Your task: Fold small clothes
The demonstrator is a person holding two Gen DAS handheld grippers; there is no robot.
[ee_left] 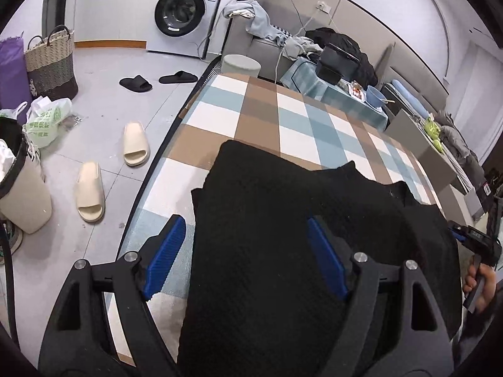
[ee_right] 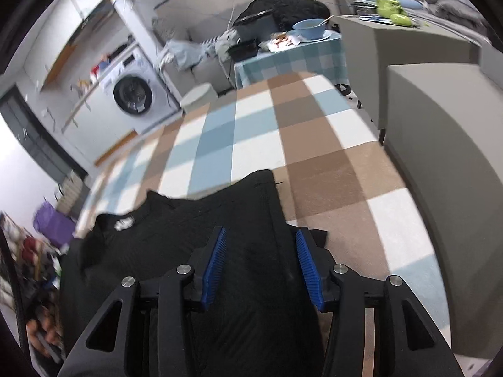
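1. The black knit garment (ee_left: pixel 267 220) lies on the checked blanket (ee_left: pixel 257 106), near the blanket's close edge and spread across its width. It is the landmark here. Its far hem runs uneven, with a raised peak toward the right side.

2. On the garment's left side, the left gripper (ee_left: pixel 245 251) hovers low with its jaws wide apart. One blue pad (ee_left: pixel 165 254) stands off the cloth, over the blanket just beside the garment's left edge; the other sits over the black fabric. Nothing is pinched between them.

3. On the garment's right side, the right gripper (ee_right: pixel 261 264) stands at a middling opening, both blue pads (ee_right: pixel 213 267) over the cloth near the garment's right edge. Fabric lies between the jaws, but the pads do not appear to press on it; this view is blurred.

4. A pale label (ee_right: pixel 124 223) shows on the garment toward its left part, seen from the right wrist.

5. My reading: both tools have let go, so one fold looks laid down and the step in hand is releasing and re-placing the grips.

6. The next move likely calls for each gripper to take an edge on its own side of the garment, pinch a single layer cleanly, then carry it across without dragging the layer beneath.
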